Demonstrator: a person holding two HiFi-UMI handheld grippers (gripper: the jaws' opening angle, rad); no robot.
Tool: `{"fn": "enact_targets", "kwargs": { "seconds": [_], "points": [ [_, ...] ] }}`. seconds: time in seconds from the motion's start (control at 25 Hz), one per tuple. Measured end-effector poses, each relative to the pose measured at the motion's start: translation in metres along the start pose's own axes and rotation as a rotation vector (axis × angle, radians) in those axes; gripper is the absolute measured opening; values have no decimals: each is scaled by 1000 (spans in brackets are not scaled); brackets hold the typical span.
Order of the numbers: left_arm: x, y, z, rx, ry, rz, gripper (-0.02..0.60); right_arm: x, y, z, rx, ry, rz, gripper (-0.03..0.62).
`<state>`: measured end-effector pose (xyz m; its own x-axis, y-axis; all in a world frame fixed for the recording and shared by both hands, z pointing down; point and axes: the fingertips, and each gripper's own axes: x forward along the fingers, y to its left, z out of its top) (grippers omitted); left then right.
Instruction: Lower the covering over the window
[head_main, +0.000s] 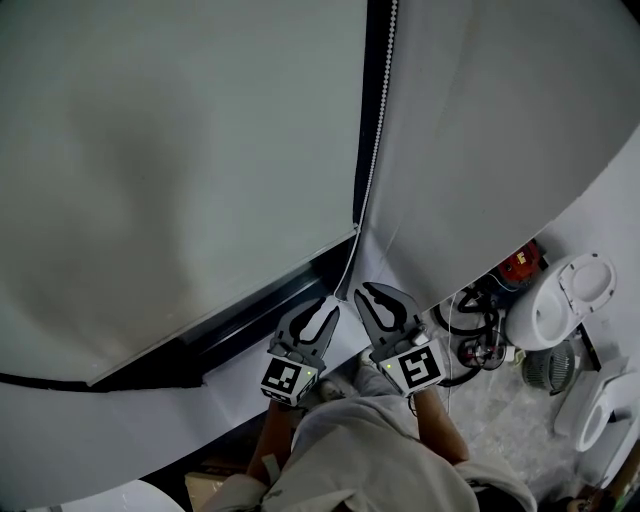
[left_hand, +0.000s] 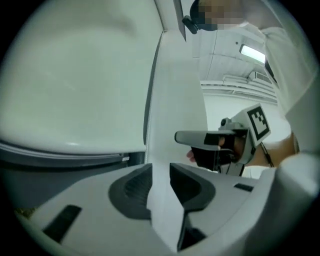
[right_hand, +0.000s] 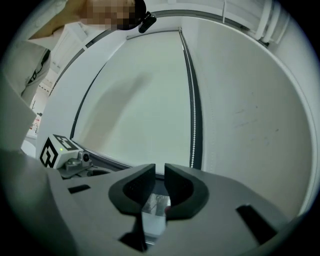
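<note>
The blind (head_main: 180, 150) is hanging over most of the window, its bottom rail (head_main: 230, 298) sitting just above the dark lower frame (head_main: 255, 325), so only a thin strip of window is showing and the job is looking close to done. The bead chain (head_main: 378, 120) is running down the blind's right edge towards the two tools. The left tongs (head_main: 328, 305) and the right tongs (head_main: 366, 295) are hovering side by side below the rail, close to the chain's lower end. Seen from its own camera, the left tongs (left_hand: 160, 172) are standing narrowly apart with only bare wall showing in the gap. The right tongs (right_hand: 159, 172) are likewise narrowly apart and gripping nothing, with the chain (right_hand: 193, 125) passing just to the right of them. The chain's lower end is too thin in these views to tell its two strands apart. For the step in hand, the person is likely needing to bring one tool onto the chain, seat the beads squarely between the pads and close firmly. The pull should run straight down along the chain and not out from the wall. Short, alternating pulls should work best, easing off as the rail nears the frame.
</note>
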<state>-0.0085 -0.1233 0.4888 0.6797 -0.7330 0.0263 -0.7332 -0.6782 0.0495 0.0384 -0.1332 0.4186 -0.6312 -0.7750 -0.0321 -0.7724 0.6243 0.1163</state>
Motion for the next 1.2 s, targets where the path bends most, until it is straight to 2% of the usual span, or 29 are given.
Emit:
{"fn": "enact_targets", "kwargs": {
  "seconds": [0.2,0.32,1.2],
  "points": [
    [-5,-2,30,20,-51,0,115,-2,1,-3,-67,36,8,11],
    [-6,-3,46,23,-85,3,115,-2,3,-3,-83,48,17,11],
    [1,-7,74,53,-114,3,115,-6,-5,11,-67,15,1,2]
  ]
}}
